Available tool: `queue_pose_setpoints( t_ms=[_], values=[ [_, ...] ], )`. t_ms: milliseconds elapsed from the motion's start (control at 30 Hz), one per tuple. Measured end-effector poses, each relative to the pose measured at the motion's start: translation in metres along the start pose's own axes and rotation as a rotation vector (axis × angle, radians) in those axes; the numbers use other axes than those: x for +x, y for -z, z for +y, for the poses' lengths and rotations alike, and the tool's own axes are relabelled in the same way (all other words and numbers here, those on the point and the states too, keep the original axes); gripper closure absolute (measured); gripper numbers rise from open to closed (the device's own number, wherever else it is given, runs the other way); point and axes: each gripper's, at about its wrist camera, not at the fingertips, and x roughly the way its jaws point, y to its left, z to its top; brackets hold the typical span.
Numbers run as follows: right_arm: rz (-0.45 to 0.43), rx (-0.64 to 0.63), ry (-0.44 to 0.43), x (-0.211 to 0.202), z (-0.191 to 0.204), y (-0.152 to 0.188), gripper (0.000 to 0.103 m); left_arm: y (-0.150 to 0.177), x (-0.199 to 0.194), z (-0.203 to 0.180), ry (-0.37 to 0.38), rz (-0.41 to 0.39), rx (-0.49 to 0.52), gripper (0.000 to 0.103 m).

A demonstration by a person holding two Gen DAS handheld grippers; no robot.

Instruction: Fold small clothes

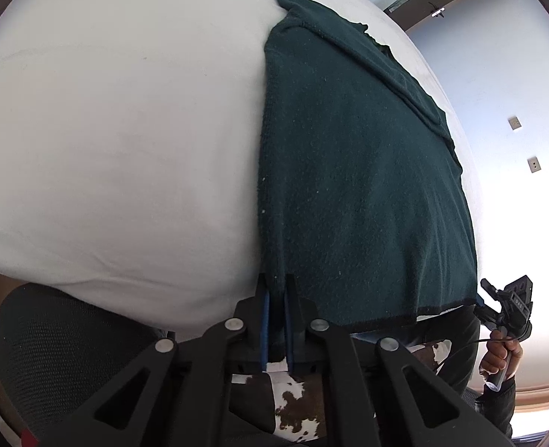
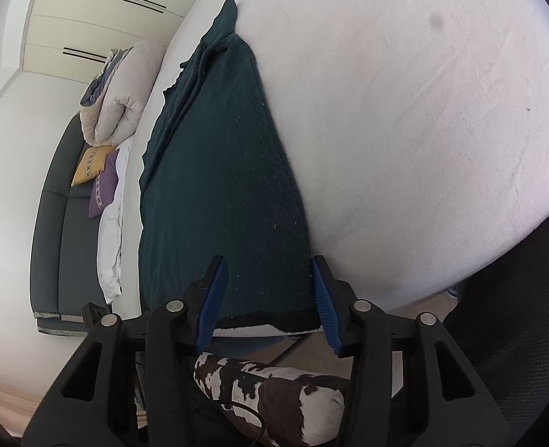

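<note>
left claw (image 1: 277,290) pressed together, pinching the near-left corner of the dark green garment (image 1: 356,171); fabric edge runs down between its blue pads (image 1: 265,320); right claw (image 2: 270,279) partly spread, straddling the garment's near-right corner; its blue pads (image 2: 211,301) stand either side of the hem, not visibly pressing on it; can't tell if the tips touch the cloth.

garment lies flat on the white bench (image 1: 118,141), long axis running away from the claws; near hem hangs just over the bench's front edge; at the garment's far end a folded-in sleeve or flap bunches along one side; small lint specks on the knit.

from the left wrist view, the right claw's frame (image 1: 512,305) and the hand (image 1: 501,359) holding it sit just off the garment's near-right corner; below the garment's hem, a brown-and-white cow-print cloth (image 2: 270,395) under the bench edge; black mesh chair (image 1: 51,342) beside the garment's left corner, off the bench.

beyond the garment's far-left side in the right wrist view: grey sofa (image 2: 54,223) with rolled duvet (image 2: 125,104), yellow cushion (image 2: 92,164), purple cushion (image 2: 105,188).
</note>
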Motion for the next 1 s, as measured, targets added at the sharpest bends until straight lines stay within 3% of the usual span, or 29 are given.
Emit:
queue_pose_setpoints(
  t_ms=[267,333,400,467,633,767,833,1000],
  values=[
    [0.022,-0.002,-0.007,0.003,-0.002,0.000,0.070,0.005,-0.011,0.014,0.108,-0.059,-0.066,0.097],
    [0.026,-0.002,-0.006,0.005,-0.002,0.000,0.073,0.005,-0.012,0.014,0.117,-0.069,-0.070,0.097],
    [0.031,-0.019,0.001,0.006,0.001,0.001,0.086,0.006,-0.014,0.014,0.129,-0.078,-0.074,0.097],
    [0.031,-0.038,0.008,0.006,0.005,0.001,0.091,0.006,-0.016,0.016,0.156,-0.089,-0.087,0.097],
    [0.008,-0.038,-0.010,-0.004,0.010,0.000,0.093,0.003,-0.024,0.018,0.203,-0.122,-0.117,0.097],
    [-0.026,0.097,-0.010,-0.011,-0.018,-0.004,0.093,0.001,-0.023,0.022,0.212,-0.133,-0.135,0.097],
    [-0.037,0.208,-0.067,-0.015,-0.041,-0.001,0.093,0.002,-0.022,0.026,0.218,-0.134,-0.152,0.097],
    [-0.009,0.199,-0.093,-0.011,-0.043,0.009,0.092,0.002,-0.022,0.032,0.237,-0.138,-0.180,0.097]
  ],
)
